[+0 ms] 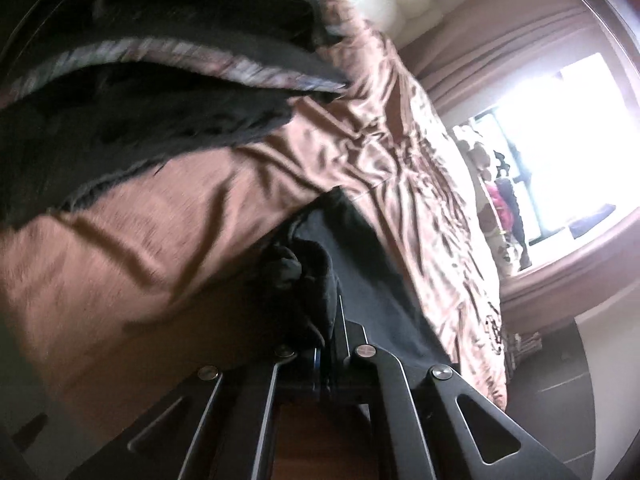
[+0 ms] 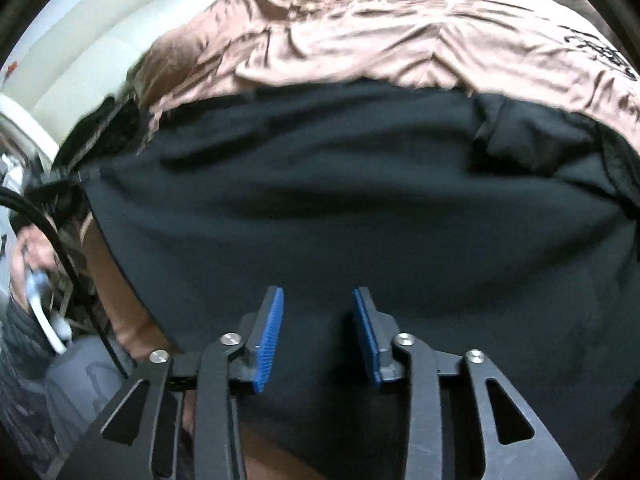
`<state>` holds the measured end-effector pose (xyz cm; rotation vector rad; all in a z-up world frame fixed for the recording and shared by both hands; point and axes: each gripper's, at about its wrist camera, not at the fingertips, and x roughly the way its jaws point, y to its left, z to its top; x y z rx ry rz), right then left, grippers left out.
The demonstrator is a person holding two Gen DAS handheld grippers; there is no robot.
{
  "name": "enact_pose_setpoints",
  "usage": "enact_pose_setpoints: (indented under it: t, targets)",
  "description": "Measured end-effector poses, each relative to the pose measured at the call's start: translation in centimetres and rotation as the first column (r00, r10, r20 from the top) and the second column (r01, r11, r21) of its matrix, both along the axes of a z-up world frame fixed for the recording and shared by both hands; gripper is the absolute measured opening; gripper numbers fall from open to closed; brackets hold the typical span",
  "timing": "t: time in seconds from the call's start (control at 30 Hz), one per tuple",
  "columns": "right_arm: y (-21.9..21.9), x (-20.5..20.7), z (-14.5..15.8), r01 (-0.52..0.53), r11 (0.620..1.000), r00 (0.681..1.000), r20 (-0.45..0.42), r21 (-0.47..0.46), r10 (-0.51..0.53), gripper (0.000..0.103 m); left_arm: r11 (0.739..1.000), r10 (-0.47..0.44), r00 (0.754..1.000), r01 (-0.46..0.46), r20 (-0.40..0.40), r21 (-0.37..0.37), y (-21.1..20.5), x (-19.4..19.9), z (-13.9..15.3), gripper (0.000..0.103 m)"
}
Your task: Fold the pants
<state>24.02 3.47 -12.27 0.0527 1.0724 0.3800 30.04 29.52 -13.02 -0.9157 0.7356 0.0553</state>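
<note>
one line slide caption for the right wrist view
Right gripper, blue pads apart, poised over black pants spread on a brown satin bedcover.

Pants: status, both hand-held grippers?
Left hand-held gripper shut on black pants. Right hand-held gripper open above them, nothing gripped. Brown bedspread beneath, nothing blocking.

One pair of black pants (image 2: 320, 200), one brown bedspread (image 2: 360, 40), two claws.
</note>
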Motion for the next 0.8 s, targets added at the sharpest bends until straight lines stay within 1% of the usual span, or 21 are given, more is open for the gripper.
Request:
enact_pose_setpoints:
  t: [0.13,0.23,0.3,0.37,0.43,0.6,0.7,0.8]
  targets:
    - [0.8,-2.0,-0.3,-0.028,0.999,1.000,-0.010,-0.032,0.028,0.028,1.000,-0.018,0.999,0.018,0.033,0.011,-0.5,0.1,1.3,0.002]
    - [1.0,-2.9,0.1,-0.044,0.999,0.998,-0.036,-0.024,0.043,0.028,1.000,-0.021,0.999,0.021,0.045,0.002,-0.5,0.2,1.5,0.002]
    - [0.9,-3.2,0.6,-0.049,0.999,0.998,-0.040,-0.015,0.049,0.024,1.000,-0.019,0.998,0.019,0.051,-0.004,-0.4,0.2,1.4,0.002]
    - [0.4,-3.0,1.2,-0.041,0.999,0.999,-0.034,-0.004,0.041,0.024,1.000,-0.014,0.999,0.015,0.049,-0.011,-0.3,0.0,1.3,0.002]
    - [-0.3,-2.3,2.0,-0.016,1.000,1.000,-0.016,0.002,0.016,0.024,1.000,-0.010,0.999,0.011,0.048,-0.019,0.0,-0.3,1.0,0.002]
    - [-1.8,0.0,2.6,0.057,0.998,0.998,0.008,-0.006,-0.057,0.024,1.000,0.002,0.999,0.000,0.042,-0.029,0.0,-0.7,0.3,0.002]
    - [-2.5,2.2,2.4,0.124,0.992,0.992,0.003,-0.002,-0.124,0.024,1.000,0.010,1.000,-0.010,0.023,-0.023,0.0,-0.9,-0.5,0.002]
    - [-2.9,4.3,1.9,0.191,0.982,0.982,0.001,0.013,-0.191,0.024,0.999,0.018,1.000,-0.017,0.016,-0.033,0.2,-1.1,-1.1,0.002]
